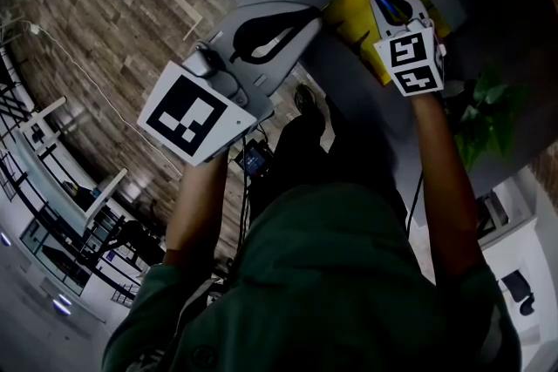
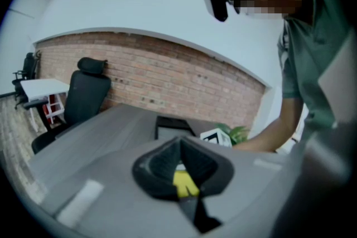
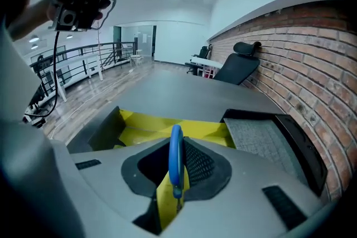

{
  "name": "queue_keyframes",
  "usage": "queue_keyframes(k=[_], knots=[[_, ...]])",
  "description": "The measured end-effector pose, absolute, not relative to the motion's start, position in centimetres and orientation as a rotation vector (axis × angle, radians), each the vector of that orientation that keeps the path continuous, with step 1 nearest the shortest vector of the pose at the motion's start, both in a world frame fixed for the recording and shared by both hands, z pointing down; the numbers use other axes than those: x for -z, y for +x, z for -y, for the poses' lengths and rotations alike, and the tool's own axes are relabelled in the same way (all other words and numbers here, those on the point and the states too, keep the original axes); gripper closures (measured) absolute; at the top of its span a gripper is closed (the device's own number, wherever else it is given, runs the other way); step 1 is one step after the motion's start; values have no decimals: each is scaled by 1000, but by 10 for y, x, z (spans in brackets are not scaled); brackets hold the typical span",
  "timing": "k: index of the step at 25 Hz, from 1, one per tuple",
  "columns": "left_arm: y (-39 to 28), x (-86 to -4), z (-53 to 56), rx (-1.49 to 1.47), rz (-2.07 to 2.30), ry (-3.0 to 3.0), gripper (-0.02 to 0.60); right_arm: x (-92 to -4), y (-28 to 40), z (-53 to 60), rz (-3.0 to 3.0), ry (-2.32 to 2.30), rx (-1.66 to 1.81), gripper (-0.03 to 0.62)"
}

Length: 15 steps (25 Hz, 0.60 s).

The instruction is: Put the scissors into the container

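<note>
Right gripper view: the scissors (image 3: 175, 160) stand upright between the jaws of the right claw (image 3: 179, 143). Only one blue handle loop can be seen. The jaws are clamped on the scissors from both sides. The blades are hidden inside the claw.

Directly past the claw tips lies the container (image 3: 149, 130), an open box with a yellow interior. It rests on the grey worktop (image 3: 184, 83). In the head view the claw tips and the blue handle are over the container. Whether the scissors touch it cannot be told.

A dark-rimmed tray (image 3: 268, 139) lies just beside the container on the brick wall (image 3: 312, 53) side.

The left claw (image 2: 179, 142) is held well apart from the container. Its jaws are together with nothing between them.

A plant (image 1: 488, 113) stands near the worktop edge.
</note>
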<state>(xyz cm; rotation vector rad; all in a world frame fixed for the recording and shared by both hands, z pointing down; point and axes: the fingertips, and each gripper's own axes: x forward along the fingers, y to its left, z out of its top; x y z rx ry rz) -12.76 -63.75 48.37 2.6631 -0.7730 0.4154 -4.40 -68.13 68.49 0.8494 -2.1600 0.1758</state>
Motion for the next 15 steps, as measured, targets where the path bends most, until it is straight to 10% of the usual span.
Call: queue_keyframes(k=[15], knots=[[-145, -461, 624, -394, 835, 2690, 578, -697, -55, 654, 2063, 646, -195, 500]])
